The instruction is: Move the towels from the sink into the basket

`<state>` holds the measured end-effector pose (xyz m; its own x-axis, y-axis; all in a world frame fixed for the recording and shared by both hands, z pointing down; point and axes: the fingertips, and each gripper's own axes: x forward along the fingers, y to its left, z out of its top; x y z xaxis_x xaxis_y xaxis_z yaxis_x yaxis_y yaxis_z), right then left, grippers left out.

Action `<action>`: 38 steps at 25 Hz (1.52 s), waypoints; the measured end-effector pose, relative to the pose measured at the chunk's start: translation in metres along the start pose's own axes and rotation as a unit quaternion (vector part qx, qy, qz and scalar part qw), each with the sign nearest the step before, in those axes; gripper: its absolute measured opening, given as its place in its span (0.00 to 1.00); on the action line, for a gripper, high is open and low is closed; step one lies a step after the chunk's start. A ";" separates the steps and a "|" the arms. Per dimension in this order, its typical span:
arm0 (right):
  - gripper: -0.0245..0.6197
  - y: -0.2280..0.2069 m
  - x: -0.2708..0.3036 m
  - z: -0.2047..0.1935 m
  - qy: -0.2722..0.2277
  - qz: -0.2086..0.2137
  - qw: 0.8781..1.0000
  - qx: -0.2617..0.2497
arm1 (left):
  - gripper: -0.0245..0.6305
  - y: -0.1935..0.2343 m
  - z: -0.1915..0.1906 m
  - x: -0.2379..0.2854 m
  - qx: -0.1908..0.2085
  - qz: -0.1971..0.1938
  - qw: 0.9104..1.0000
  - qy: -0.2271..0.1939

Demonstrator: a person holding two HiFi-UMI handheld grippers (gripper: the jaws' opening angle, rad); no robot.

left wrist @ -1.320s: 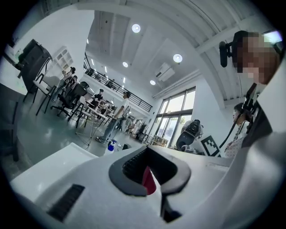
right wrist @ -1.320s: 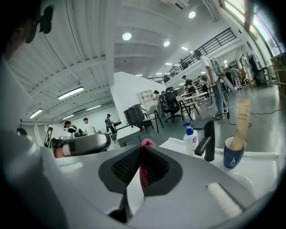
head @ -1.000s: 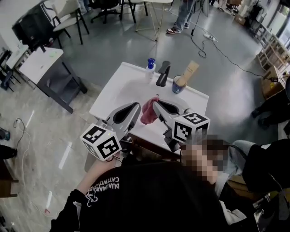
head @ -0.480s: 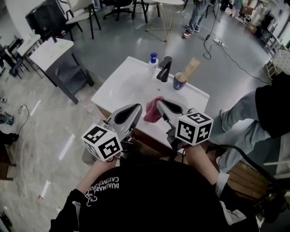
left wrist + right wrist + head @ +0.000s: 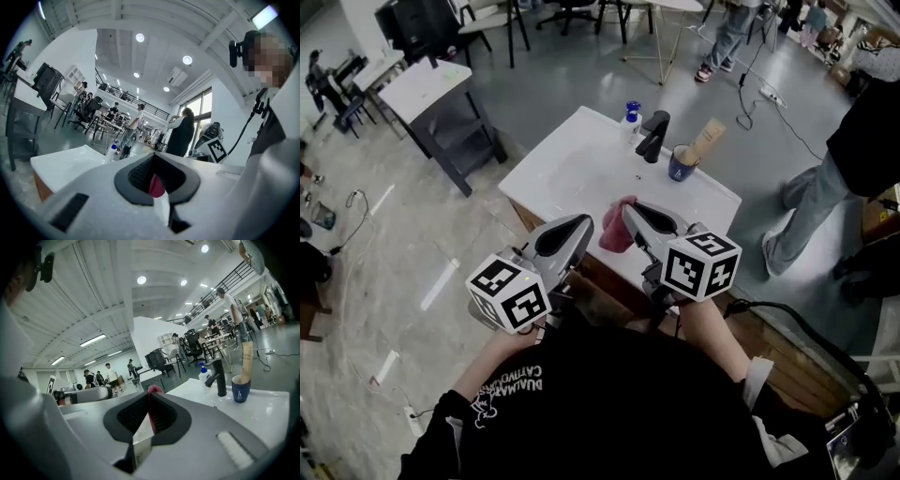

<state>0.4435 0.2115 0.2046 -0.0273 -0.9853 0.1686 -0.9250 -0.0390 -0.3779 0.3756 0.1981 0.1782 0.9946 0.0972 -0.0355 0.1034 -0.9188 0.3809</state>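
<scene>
**Sink bench: where there's room, what's in the way**

The basin (image 5: 581,164) and the whole left half of the white bench (image 5: 530,178) are wide open, so it's an easy pass from the near side. The far edge is the crowded bit, with a soap bottle (image 5: 631,114), black faucet (image 5: 654,136) and blue cup (image 5: 681,165) in a row, close together. A pink towel (image 5: 617,225), pinched in the right gripper (image 5: 628,210), hangs over the near rim and fills the gap to the left gripper (image 5: 581,223). The floor to the left is open up to a dark-framed table (image 5: 431,89). A person (image 5: 816,202) stands off the bench's right end.
</scene>
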 end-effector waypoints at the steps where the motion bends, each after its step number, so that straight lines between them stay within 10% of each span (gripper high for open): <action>1: 0.07 0.003 0.003 -0.001 0.002 0.007 1.000 0.001 | 0.04 0.001 -0.001 -0.006 0.001 0.008 1.000 0.000; 20: 0.07 0.131 0.117 -0.065 0.117 0.191 0.974 -0.021 | 0.04 0.071 0.005 -0.154 -0.037 0.208 0.976 -0.060; 38: 0.06 0.205 0.194 -0.091 0.134 0.193 0.972 -0.017 | 0.04 0.126 0.023 -0.254 -0.054 0.245 0.965 -0.073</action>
<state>0.2137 0.0274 0.2427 -0.4687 -0.8463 0.2531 -0.8377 0.3349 -0.4315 0.1357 0.0494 0.2142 0.9151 -0.4006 0.0464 -0.3724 -0.7954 0.4782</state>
